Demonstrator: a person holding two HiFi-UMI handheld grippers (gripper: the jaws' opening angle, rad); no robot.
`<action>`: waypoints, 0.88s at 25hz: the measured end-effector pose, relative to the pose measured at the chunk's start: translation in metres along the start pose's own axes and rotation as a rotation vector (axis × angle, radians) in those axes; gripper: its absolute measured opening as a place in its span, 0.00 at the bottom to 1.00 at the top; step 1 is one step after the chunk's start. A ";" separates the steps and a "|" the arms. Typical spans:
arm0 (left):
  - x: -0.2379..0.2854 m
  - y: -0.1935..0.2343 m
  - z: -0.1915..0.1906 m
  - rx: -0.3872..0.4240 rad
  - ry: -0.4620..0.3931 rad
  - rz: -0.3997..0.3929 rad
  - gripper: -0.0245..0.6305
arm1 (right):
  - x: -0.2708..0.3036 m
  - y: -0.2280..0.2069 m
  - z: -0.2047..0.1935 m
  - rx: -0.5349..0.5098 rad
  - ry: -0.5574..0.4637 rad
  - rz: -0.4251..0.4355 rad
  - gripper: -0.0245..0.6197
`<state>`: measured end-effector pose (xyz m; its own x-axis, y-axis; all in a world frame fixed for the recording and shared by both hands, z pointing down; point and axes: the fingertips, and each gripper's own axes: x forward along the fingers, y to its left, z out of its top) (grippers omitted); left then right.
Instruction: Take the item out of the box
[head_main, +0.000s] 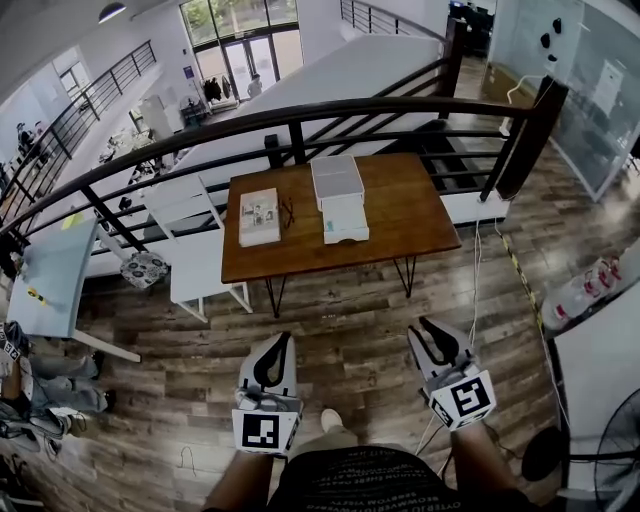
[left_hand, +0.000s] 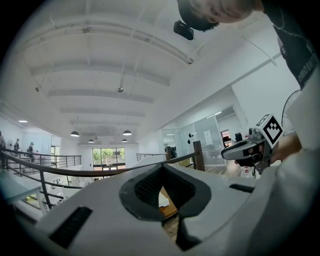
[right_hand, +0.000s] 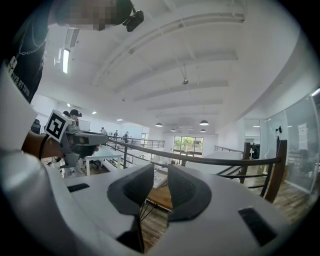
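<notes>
A white box (head_main: 345, 219) lies open on the brown table (head_main: 405, 215), with its flat lid (head_main: 337, 179) just behind it. What is inside cannot be made out from here. Both grippers hang low over the wooden floor, well short of the table. My left gripper (head_main: 281, 340) (left_hand: 162, 166) is shut, tips touching and nothing between them. The jaws of my right gripper (head_main: 432, 330) (right_hand: 160, 169) stand apart with only floor and table seen through the gap. Each gripper also shows in the other's view, held by a hand at the side.
A pale flat pack (head_main: 259, 216) and a small dark thing (head_main: 287, 212) lie on the table's left half. A white chair (head_main: 195, 250) stands left of the table. A black railing (head_main: 300, 115) runs behind it. A fan (head_main: 612, 450) is at the bottom right.
</notes>
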<state>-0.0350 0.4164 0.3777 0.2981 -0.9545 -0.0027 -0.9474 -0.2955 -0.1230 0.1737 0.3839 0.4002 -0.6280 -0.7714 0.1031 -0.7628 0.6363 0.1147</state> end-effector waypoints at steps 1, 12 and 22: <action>0.002 0.003 0.000 0.001 -0.004 -0.005 0.04 | 0.004 0.000 0.000 0.000 0.000 -0.002 0.17; 0.019 0.047 -0.006 -0.023 -0.013 -0.026 0.05 | 0.046 0.007 0.013 -0.012 0.008 -0.029 0.19; 0.027 0.077 -0.010 -0.039 -0.034 -0.064 0.05 | 0.071 0.023 0.023 -0.014 0.014 -0.039 0.20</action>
<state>-0.1005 0.3672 0.3778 0.3611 -0.9321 -0.0297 -0.9300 -0.3576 -0.0851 0.1082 0.3433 0.3874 -0.5956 -0.7954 0.1123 -0.7843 0.6060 0.1328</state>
